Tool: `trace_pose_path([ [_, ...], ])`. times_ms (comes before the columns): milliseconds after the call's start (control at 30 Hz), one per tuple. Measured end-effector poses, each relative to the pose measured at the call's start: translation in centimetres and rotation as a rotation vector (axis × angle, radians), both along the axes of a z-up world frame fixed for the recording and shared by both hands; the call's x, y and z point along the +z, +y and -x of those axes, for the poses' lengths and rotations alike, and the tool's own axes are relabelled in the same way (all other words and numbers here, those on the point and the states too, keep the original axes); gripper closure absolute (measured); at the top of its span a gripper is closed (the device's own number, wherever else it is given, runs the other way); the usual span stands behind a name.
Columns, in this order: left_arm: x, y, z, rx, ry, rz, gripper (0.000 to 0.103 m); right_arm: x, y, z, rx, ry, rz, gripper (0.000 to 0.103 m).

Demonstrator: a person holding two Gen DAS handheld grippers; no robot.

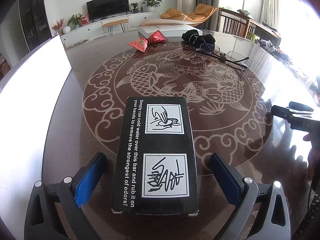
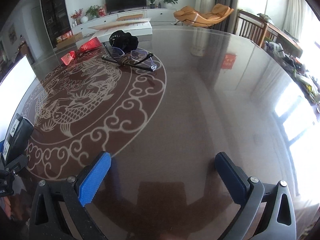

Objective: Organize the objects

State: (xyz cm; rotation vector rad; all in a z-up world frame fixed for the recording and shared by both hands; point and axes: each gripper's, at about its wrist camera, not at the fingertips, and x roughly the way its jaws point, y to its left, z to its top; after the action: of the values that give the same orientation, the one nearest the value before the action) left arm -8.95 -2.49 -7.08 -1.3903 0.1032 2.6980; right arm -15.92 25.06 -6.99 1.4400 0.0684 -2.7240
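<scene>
- The left gripper [image 1: 157,177] is hovering low over the round table [image 1: 266,180], its fingers spread wide on either side of a black box [image 1: 156,156].
- The box is lying flat on the table between the blue pads [image 1: 91,177], with a clear gap on each side, so neither pad is touching it.
- The box's top face is showing white lettering about rubbing a bar under cold water, plus two white picture panels.
- The right gripper [image 2: 163,177] is also sitting open, its fingers spread with nothing between them but bare, glossy tabletop.
- In the right wrist view the box [image 2: 17,134] is showing at the far left edge, with part of the left gripper beside it.
- At the far side of the table a red bow [image 1: 148,40] is lying near a white flat box [image 1: 170,30].
- A black cloth pouch [image 1: 198,36] is resting just behind a pair of glasses [image 1: 222,55], which are lying on the fish pattern with something brown wrapped around the middle.
- A white board [image 1: 30,92] is standing along the left side of the table.
</scene>
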Motion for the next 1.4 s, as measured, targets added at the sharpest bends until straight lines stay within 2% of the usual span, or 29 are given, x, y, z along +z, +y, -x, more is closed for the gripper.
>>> trace_pose_path([
  [133, 0.0, 0.0, 0.0, 0.000, 0.000, 0.000, 0.000, -0.1, 0.0, 5.3, 0.074, -0.006, -0.001, 0.000],
  [300, 0.0, 0.0, 0.0, 0.000, 0.000, 0.000, 0.000, -0.1, -1.4, 11.4, 0.102, -0.014, -0.003, 0.000],
  [433, 0.0, 0.0, 0.0, 0.000, 0.000, 0.000, 0.000, -0.2, -3.2, 14.7, 0.114, -0.021, -0.001, 0.002],
  [467, 0.0, 0.0, 0.0, 0.000, 0.000, 0.000, 0.000, -0.1, -3.6, 15.1, 0.112, -0.014, 0.000, 0.006],
  [533, 0.0, 0.0, 0.1, 0.000, 0.000, 0.000, 0.000, 0.3, -4.4, 15.0, 0.127, 0.019, 0.005, 0.041],
  [567, 0.0, 0.0, 0.1, 0.000, 0.000, 0.000, 0.000, 0.5, -4.7, 14.8, 0.135, 0.027, 0.005, 0.049],
  [633, 0.0, 0.0, 0.1, 0.000, 0.000, 0.000, 0.000, 0.7, -5.3, 14.1, 0.141, 0.030, 0.001, 0.073],
  [700, 0.0, 0.0, 0.1, 0.000, 0.000, 0.000, 0.000, 0.6, -5.5, 12.9, 0.134, 0.037, 0.000, 0.078],
  [867, 0.0, 0.0, 0.1, 0.000, 0.000, 0.000, 0.000, 0.5, -6.1, 7.2, 0.116, 0.071, -0.009, 0.078],
  [1133, -0.1, 0.0, 0.1, 0.000, 0.000, 0.000, 0.000, 0.6, -8.2, -5.9, 0.031, 0.072, -0.015, 0.078],
  [1267, 0.0, 0.0, 0.1, 0.000, 0.000, 0.000, 0.000, 0.6, -9.5, -9.7, 0.019, 0.087, -0.019, 0.077],
  [1300, 0.0, 0.0, 0.1, 0.000, 0.000, 0.000, 0.000, 0.6, -9.6, -10.0, 0.016, 0.091, -0.017, 0.073],
  [1333, 0.0, 0.0, 0.1, 0.000, 0.000, 0.000, 0.000, 0.6, -9.6, -10.1, 0.016, 0.093, -0.019, 0.056],
  [1400, 0.0, 0.0, 0.1, 0.000, 0.000, 0.000, 0.000, 0.4, -9.4, -9.8, 0.010, 0.076, -0.008, 0.031],
])
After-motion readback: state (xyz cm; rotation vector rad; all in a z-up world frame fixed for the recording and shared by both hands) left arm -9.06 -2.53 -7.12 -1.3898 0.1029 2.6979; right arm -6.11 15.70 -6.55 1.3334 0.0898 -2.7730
